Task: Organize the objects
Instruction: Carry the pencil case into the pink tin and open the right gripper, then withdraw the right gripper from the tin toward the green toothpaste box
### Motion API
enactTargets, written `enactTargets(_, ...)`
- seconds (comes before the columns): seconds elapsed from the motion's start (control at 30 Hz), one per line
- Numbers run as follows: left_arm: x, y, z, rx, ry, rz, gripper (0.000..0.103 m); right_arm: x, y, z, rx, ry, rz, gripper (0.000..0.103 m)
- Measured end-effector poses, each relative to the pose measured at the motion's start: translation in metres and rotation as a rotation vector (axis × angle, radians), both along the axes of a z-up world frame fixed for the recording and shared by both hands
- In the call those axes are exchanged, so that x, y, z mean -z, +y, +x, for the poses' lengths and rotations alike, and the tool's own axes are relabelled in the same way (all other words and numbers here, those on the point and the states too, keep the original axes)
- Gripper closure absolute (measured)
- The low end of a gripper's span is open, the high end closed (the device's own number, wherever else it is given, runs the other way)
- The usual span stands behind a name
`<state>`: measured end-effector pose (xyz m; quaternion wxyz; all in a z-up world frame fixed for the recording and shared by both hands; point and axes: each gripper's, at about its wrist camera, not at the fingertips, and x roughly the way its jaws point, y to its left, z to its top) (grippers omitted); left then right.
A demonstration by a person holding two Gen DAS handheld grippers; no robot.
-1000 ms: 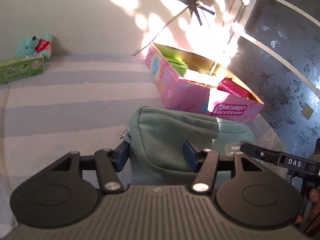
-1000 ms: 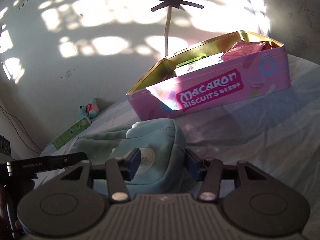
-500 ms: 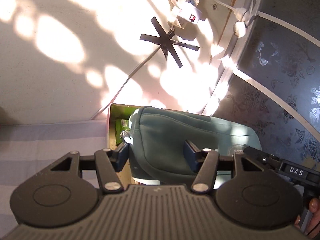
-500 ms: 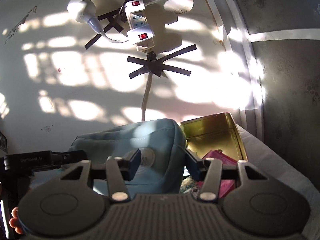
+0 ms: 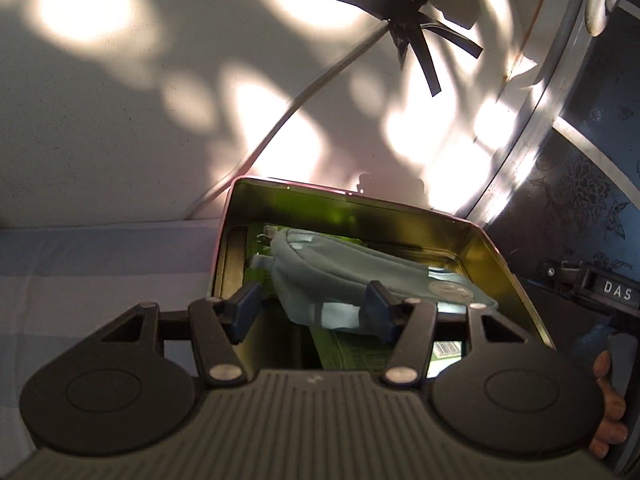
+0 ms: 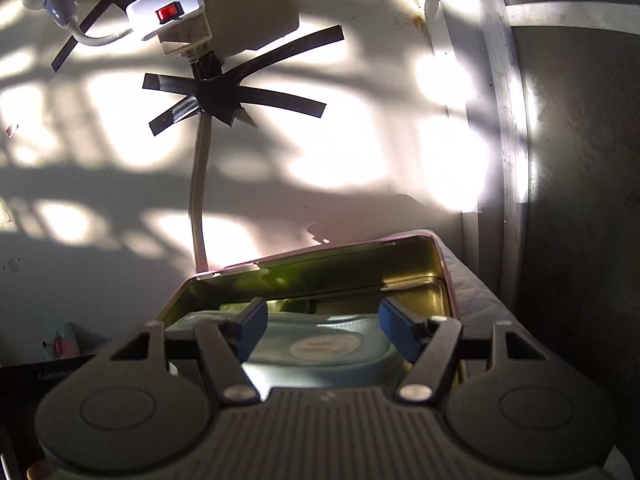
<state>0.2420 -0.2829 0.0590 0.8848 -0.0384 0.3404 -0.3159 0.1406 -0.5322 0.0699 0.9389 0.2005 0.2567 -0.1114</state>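
A light teal zip pouch (image 5: 348, 276) lies inside the open biscuit tin (image 5: 492, 252), on top of green packets. My left gripper (image 5: 314, 310) is open just above the pouch's near end, its blue pads spread to either side and not pressing it. In the right wrist view the pouch (image 6: 320, 344) with its round badge lies below my right gripper (image 6: 322, 330), which is open wide with its pads apart from the cloth. The tin's gold inner wall (image 6: 320, 280) rises behind it.
The tin stands on a striped blue-grey bedsheet (image 5: 100, 264) against a white wall. A taped cable (image 6: 198, 200) and a power strip (image 6: 172, 8) hang on the wall above. A dark patterned panel (image 5: 592, 184) stands to the right. A small plush toy (image 6: 60, 346) sits far left.
Both grippers carried the pouch over the tin, lowered it in and opened. The pouch now lies in the tin, free of both sets of pads.
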Motion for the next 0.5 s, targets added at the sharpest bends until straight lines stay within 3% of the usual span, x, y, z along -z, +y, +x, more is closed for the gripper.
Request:
enactTargets(0.17, -0.016, 0.017, -0.049, 0.021, -0.109, 0.052, 0.044, -0.009, 0.045, -0.052, 0.014, -0.083, -0.064, 0.039)
enactTargets(0.3, -0.022, 0.032, -0.105, 0.058, -0.214, 0.109, 0.043, -0.014, 0.098, -0.118, 0.041, -0.219, -0.096, 0.037)
enactTargets(0.4, -0.019, 0.047, -0.139, 0.063, -0.254, 0.146, 0.043, -0.006, 0.137, -0.161, 0.076, -0.273, -0.107, 0.034)
enactTargets(0.5, -0.007, 0.062, -0.159, 0.044, -0.234, 0.177, 0.043, 0.010, 0.164, -0.190, 0.095, -0.260, -0.057, 0.033)
